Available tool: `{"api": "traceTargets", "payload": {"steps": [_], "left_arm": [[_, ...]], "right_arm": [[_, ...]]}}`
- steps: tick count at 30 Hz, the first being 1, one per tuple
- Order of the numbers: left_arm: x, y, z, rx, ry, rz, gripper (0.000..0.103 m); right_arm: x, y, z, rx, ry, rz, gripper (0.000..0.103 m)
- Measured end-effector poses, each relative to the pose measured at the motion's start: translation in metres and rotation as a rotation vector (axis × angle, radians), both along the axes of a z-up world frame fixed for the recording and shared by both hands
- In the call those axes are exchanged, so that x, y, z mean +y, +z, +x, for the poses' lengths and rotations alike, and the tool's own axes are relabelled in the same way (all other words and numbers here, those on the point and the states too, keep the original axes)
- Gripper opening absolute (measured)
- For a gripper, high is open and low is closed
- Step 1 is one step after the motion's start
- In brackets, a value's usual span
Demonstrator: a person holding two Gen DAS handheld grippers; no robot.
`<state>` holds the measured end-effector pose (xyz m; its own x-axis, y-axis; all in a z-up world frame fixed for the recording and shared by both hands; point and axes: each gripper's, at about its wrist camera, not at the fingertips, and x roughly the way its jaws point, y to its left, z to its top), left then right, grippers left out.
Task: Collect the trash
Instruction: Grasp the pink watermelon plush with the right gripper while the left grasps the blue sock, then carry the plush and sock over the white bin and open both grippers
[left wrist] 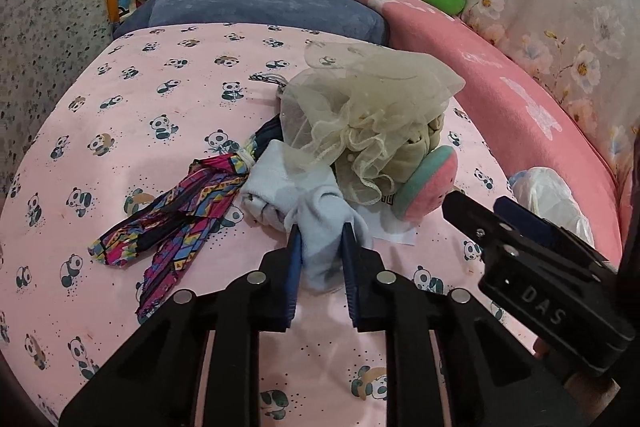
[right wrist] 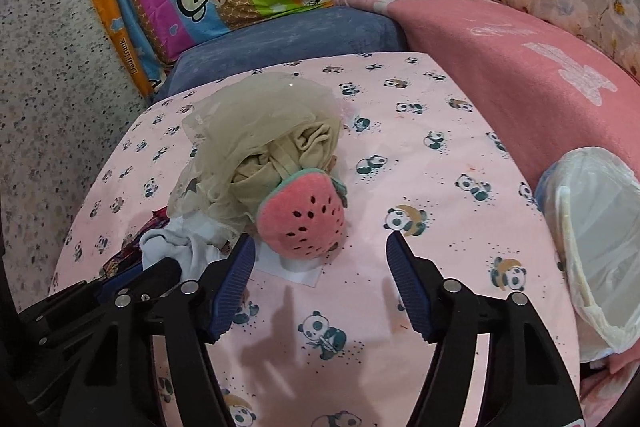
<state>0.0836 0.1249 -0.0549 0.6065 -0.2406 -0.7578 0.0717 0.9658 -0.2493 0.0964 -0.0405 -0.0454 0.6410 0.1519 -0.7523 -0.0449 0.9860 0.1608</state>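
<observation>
The left gripper point(left wrist: 321, 233) is clamped on a pale blue sock point(left wrist: 316, 227) at the near side of the panda-print sheet point(left wrist: 120, 131). The right gripper point(right wrist: 320, 243) hovers spread wide, holding nothing, before a watermelon plush point(right wrist: 306, 215). Behind lie beige tulle point(left wrist: 360, 107) and a patterned cloth point(left wrist: 176, 215). A white bag point(right wrist: 592, 247) sits at the sheet's right edge.

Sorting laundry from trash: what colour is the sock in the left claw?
Pale blue sock, pinched by the left claw; clearest in the left wrist view.
</observation>
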Motion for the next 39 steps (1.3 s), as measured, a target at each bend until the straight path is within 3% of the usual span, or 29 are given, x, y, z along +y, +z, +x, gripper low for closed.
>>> {"api": "traceTargets", "payload": {"steps": [6,11,15,20,29,39], "left_arm": [[0.017,0.003,0.001,-0.001,0.029,-0.018,0.018],[0.019,0.006,0.002,-0.005,0.030,-0.012,0.018],[0.015,0.010,-0.003,-0.013,0.026,-0.009,0.018],[0.004,0.024,-0.011,-0.045,0.006,-0.005,0.018],[-0.044,0.051,-0.029,-0.094,-0.093,-0.013,0.018],[-0.123,0.077,-0.046,-0.142,-0.251,-0.024,0.018]], "right_arm": [[0.012,-0.013,0.018,0.028,0.022,0.043,0.055],[0.016,-0.022,0.025,0.049,0.036,0.049,0.042],[0.008,-0.020,0.019,0.042,0.032,0.080,0.036],[-0.008,-0.007,0.003,0.010,0.003,0.093,0.035],[-0.053,0.026,-0.039,-0.063,-0.084,0.084,0.035],[-0.124,0.050,-0.083,-0.141,-0.227,0.061,0.035]]}}
